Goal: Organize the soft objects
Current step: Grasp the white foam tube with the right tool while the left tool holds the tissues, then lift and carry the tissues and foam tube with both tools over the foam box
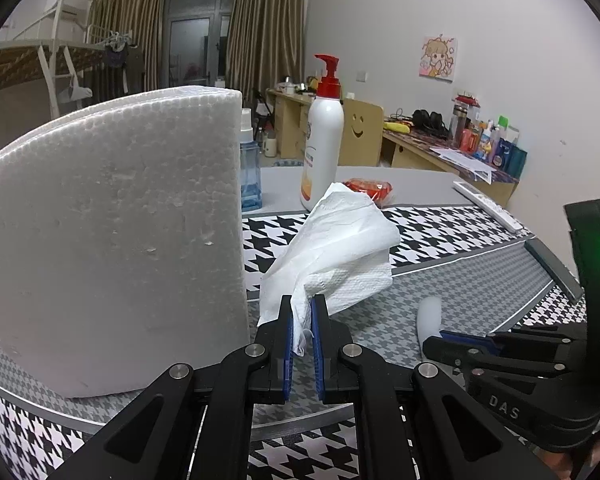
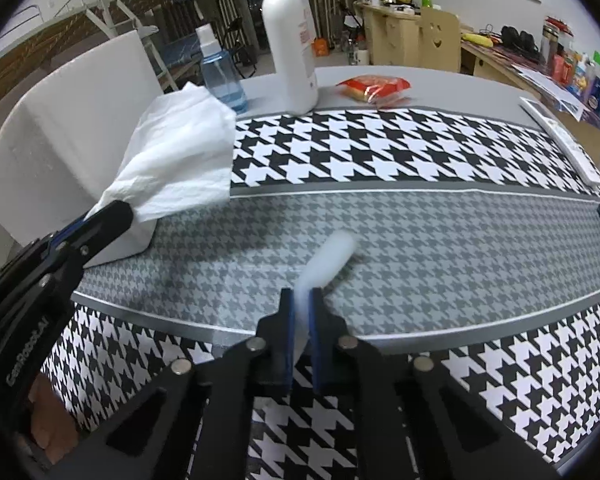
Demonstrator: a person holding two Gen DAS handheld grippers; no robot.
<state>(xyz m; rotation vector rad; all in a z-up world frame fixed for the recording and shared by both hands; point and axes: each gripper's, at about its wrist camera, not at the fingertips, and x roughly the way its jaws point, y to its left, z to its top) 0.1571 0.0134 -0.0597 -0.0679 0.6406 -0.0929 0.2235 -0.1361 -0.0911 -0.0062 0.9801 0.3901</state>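
Observation:
A crumpled white paper towel hangs from my left gripper, which is shut on its lower end. The same paper towel shows in the right wrist view at the left, clamped in the left gripper beside a white foam block. My right gripper is shut on one end of a small white foam roll over the grey houndstooth cloth. From the left wrist view the roll sticks out of the right gripper at the lower right.
A big white foam block stands close on the left. Behind it are a blue spray bottle, a white pump bottle and a red snack packet. A white remote lies at the table's right edge.

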